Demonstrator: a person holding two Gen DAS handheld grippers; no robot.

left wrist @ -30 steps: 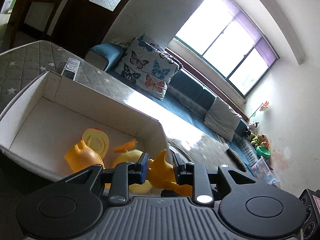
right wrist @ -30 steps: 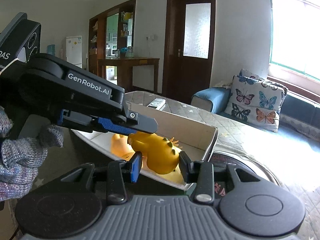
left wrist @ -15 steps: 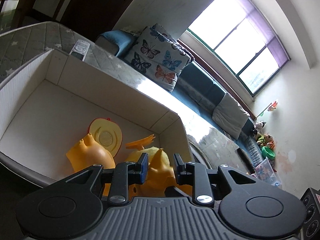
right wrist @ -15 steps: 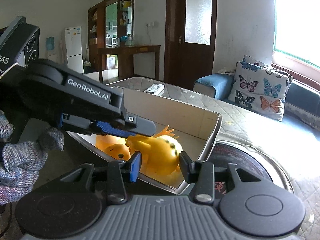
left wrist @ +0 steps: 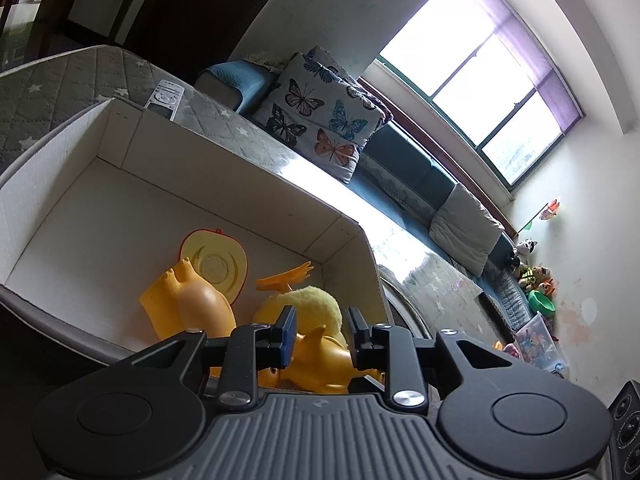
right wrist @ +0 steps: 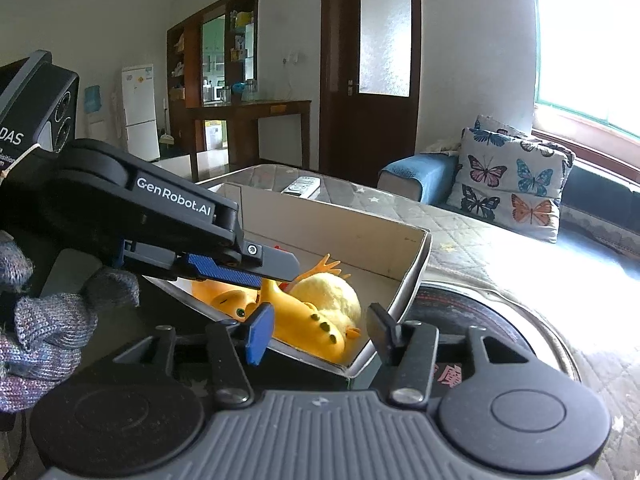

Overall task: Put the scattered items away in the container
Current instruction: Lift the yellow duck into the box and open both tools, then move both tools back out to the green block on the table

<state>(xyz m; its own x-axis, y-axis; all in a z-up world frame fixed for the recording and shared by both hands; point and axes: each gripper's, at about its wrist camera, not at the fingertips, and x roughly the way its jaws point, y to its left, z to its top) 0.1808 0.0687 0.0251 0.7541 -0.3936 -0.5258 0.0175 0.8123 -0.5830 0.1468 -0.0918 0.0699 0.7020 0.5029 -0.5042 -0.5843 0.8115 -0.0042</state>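
The left gripper (left wrist: 320, 334) is clamped on a yellow rubber toy (left wrist: 320, 356) low inside the white box (left wrist: 120, 136). The right gripper (right wrist: 320, 328) hangs at the box's near corner, jaws apart, holding nothing; the toy (right wrist: 316, 320) lies just past it, at its 12 o'clock.

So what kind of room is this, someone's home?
Most likely a lived-in living room at home: a blue sofa with a butterfly cushion under a big window, a remote control on the quilted table cover, and a white fridge beyond.
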